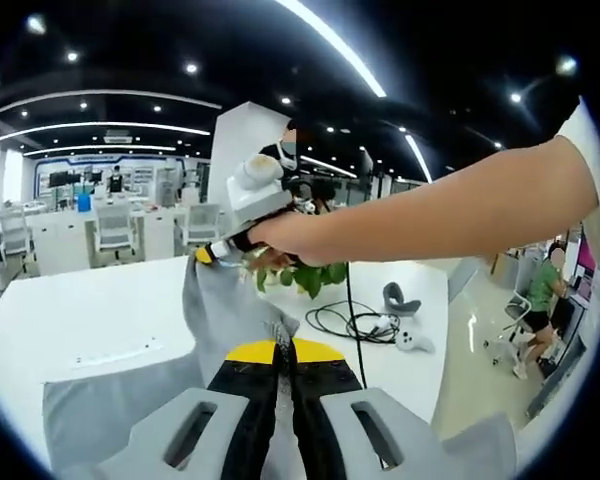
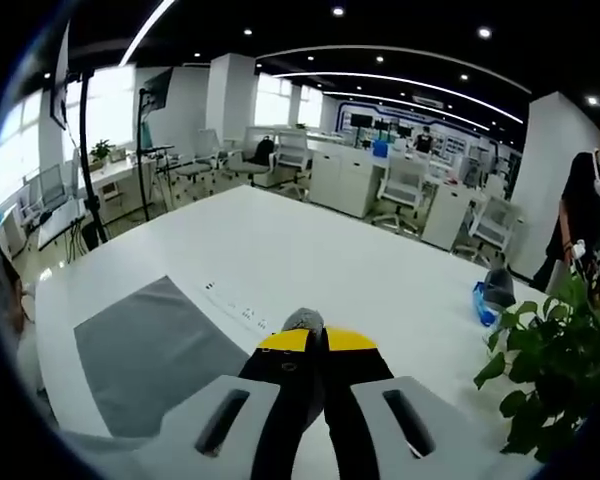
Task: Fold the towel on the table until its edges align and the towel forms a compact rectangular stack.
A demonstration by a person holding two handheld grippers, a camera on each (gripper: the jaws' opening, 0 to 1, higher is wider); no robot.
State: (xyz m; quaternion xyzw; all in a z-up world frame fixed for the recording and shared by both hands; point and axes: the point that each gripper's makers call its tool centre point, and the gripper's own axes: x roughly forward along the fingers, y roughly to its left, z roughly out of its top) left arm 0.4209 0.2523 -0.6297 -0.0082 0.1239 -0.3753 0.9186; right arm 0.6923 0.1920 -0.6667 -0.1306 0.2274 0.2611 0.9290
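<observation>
Towel (image 1: pixel 230 310) corners hang pinched in my left gripper (image 1: pixel 283 352) and right gripper (image 2: pixel 315 338), lifted clear of the table (image 2: pixel 310 260) below so I can bring edges together.

Free room: bare table (image 2: pixel 310 260) top lies open beyond the towel (image 2: pixel 150 350). Obstructions: potted plant (image 2: pixel 550 360) at the right edge; coiled cable (image 1: pixel 345 320) and controllers (image 1: pixel 405 320) near the far corner

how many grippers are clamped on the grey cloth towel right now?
2. The left gripper pinches the grey cloth towel near its camera; the right gripper holds a far corner lifted above the white table.
</observation>
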